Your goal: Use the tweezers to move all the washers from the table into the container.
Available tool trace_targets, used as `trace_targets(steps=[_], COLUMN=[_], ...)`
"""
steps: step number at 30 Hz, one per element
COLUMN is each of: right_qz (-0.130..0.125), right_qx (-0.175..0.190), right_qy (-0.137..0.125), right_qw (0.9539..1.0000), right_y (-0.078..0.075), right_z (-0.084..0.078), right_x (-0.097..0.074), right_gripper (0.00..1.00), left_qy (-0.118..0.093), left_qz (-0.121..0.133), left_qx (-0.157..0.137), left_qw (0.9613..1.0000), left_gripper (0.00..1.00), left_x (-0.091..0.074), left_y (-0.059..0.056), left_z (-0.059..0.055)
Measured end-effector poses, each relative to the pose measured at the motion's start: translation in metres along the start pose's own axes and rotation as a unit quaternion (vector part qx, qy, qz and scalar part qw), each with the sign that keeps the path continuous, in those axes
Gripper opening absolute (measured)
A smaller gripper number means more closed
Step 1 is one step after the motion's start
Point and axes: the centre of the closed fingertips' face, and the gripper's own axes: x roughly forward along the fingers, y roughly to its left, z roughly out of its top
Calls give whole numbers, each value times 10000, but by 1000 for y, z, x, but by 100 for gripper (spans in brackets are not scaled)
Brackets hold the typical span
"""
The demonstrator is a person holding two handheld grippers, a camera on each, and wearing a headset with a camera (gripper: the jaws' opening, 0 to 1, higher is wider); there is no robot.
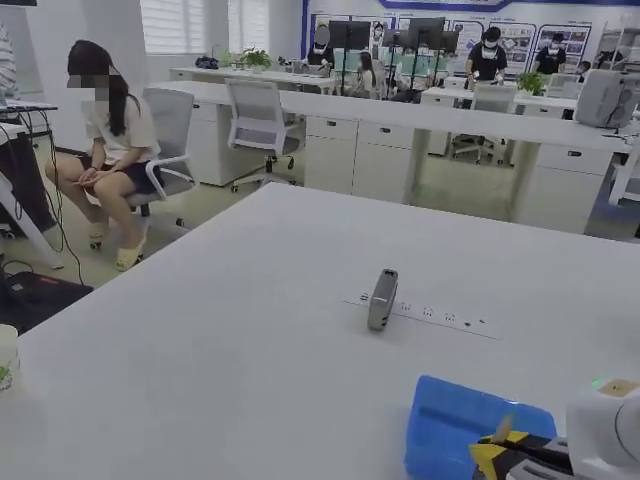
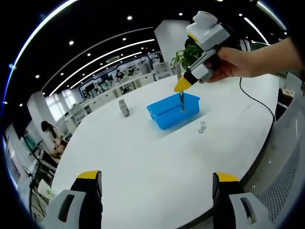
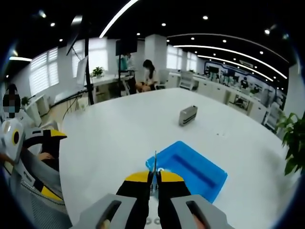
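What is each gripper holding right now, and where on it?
Right gripper clamps the tweezers by their handle end, tips over the blue container. Left gripper is open, empty.

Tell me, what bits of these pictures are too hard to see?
- Washers, left gripper view: too small to count.
- Tweezers tip, right gripper view: too thin to tell whether it holds a washer.
- Blue container, head view: cut off by bottom edge; the right gripper covers part.
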Motion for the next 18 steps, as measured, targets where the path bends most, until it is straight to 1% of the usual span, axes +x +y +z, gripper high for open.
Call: trace_targets(steps=[3,6,18], right_qz=[-19,-33,-49], right_qx=[-34,-19,-129], right_qy=[-20,-36,-87], right_qw=[10000,10000,9999], right_y=[-2,-4,-14], right_z=[4,9,26], right_x=[1,2,11], right_gripper=[1,1,1], left_qy=[-3,-52,25], left_qz=[39,54,45], left_qx=[14,-3,33], left_qw=[10000,10000,10000], left_gripper=[99,99,98], left_x=[0,-1,0], left_y=[1,2,2], left_z=[0,2,-1])
